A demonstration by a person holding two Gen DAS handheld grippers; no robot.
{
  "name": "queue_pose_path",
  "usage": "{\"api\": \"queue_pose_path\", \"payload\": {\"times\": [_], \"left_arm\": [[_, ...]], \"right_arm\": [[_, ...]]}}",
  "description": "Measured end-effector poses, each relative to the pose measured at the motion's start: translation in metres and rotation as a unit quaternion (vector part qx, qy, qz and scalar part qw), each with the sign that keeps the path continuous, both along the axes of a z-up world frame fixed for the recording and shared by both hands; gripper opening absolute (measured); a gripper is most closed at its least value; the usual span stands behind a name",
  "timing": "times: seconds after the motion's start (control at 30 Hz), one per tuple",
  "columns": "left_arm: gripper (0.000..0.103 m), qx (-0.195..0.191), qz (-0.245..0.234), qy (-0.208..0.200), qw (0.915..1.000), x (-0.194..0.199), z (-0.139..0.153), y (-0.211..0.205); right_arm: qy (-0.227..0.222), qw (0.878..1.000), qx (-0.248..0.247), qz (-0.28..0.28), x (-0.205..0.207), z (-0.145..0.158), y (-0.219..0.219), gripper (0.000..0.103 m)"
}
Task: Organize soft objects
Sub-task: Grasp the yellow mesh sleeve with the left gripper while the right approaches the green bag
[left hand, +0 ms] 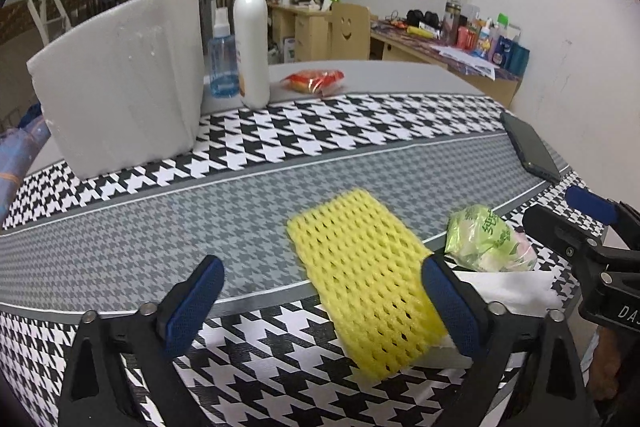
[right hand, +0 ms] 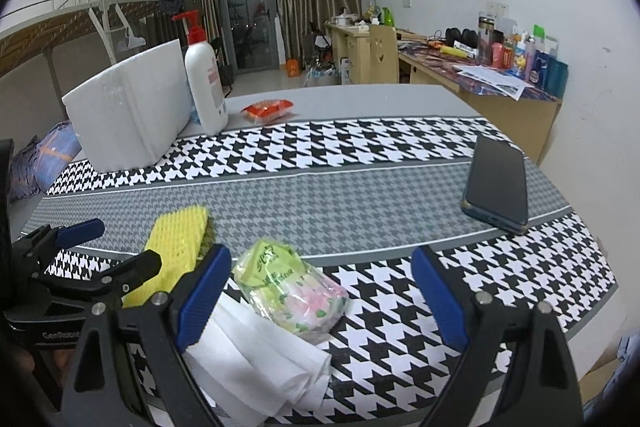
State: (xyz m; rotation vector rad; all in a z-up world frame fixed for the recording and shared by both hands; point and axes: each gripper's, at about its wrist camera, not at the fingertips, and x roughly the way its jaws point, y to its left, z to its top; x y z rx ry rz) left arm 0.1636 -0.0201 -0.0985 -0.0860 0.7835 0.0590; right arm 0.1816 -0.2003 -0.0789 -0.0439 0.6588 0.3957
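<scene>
A yellow foam net sleeve (left hand: 362,279) lies flat on the houndstooth table cloth (left hand: 280,139), its near end over folded white tissue paper (left hand: 508,291). My left gripper (left hand: 324,303) is open, its right finger beside the sleeve's right edge. A green tissue packet (left hand: 486,241) lies to the right. In the right wrist view the packet (right hand: 288,291) rests on the white tissue paper (right hand: 256,359) between my open right gripper's (right hand: 320,303) fingers, nearer the left one. The sleeve (right hand: 176,251) lies left, beside the left gripper.
A white foam block (left hand: 120,83) stands at the back left, with a white pump bottle (left hand: 251,35) and a blue spray bottle (left hand: 222,63) beside it. A red snack packet (left hand: 314,81) lies behind. A dark phone (right hand: 498,185) lies at the right.
</scene>
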Motion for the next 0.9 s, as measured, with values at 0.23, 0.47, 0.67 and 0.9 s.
{"api": "queue_pose_path", "payload": {"times": [0.23, 0.47, 0.67, 0.9], "left_arm": [[0.070, -0.011, -0.010, 0.032, 0.9994, 0.008, -0.012, -0.003], [0.047, -0.023, -0.037, 0.041, 0.9982, 0.011, -0.015, -0.011], [0.021, -0.033, -0.064, 0.039, 0.9966, 0.011, -0.013, -0.017], [0.019, -0.040, -0.064, 0.036, 0.9965, 0.012, -0.011, -0.015]], "right_arm": [[0.013, 1.000, -0.005, 0.011, 0.009, -0.007, -0.001, 0.094], [0.024, 0.999, -0.006, 0.028, 0.013, -0.012, 0.002, 0.094], [0.031, 0.999, -0.007, 0.042, 0.015, -0.015, 0.006, 0.094], [0.038, 0.998, -0.001, 0.059, 0.017, -0.015, 0.008, 0.094]]}}
